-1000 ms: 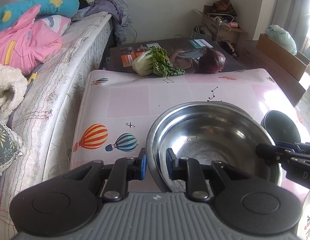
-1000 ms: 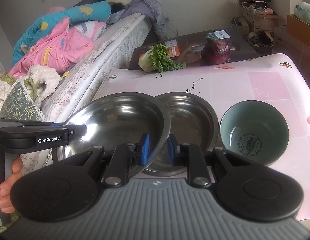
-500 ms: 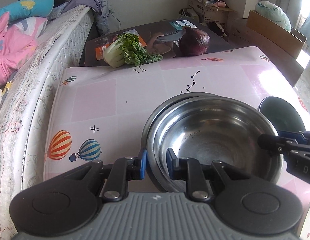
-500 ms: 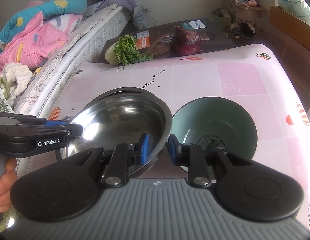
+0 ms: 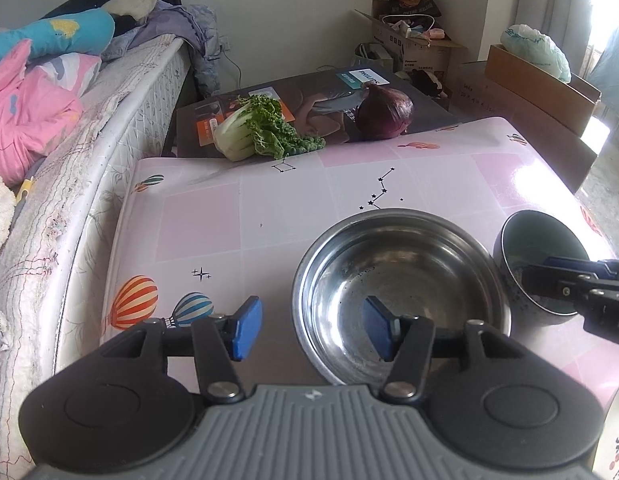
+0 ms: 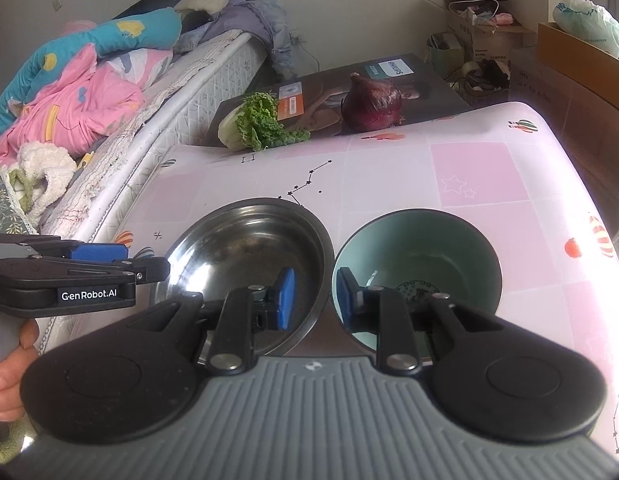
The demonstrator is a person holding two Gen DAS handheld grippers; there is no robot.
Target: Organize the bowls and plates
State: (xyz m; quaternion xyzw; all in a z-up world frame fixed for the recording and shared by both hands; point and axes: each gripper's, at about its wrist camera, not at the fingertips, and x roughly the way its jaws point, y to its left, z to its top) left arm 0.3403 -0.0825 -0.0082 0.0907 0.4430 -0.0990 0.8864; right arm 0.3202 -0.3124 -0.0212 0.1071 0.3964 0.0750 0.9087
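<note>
Left gripper (image 5: 311, 330): jaws wide apart, empty, astride the near rim of the steel bowl (image 5: 401, 292).
Right gripper (image 6: 313, 300): jaws parted, empty.
Steel bowl: near table (image 5: 289, 208) centre.
Teal bowl (image 6: 417, 256): touching its right.

On the table (image 5: 293, 200), near its front edge, a steel bowl (image 5: 401, 292) is set, and just beside it on the right a ceramic bowl (image 6: 417, 256) is placed, the two rims almost touching. The left gripper (image 5: 309, 330) is held with its jaws spread astride the steel bowl's near-left rim, one finger inside and one outside. The right gripper (image 6: 314, 294) is positioned over the gap between the two bowls, one finger above each. Behind the table's far edge, a flat box (image 6: 425, 80) is seen, on which a bok choy (image 5: 261, 134) lies to the left and a red onion (image 6: 371, 102) to the right. A bed (image 5: 89, 160) runs along the table's left side.
</note>
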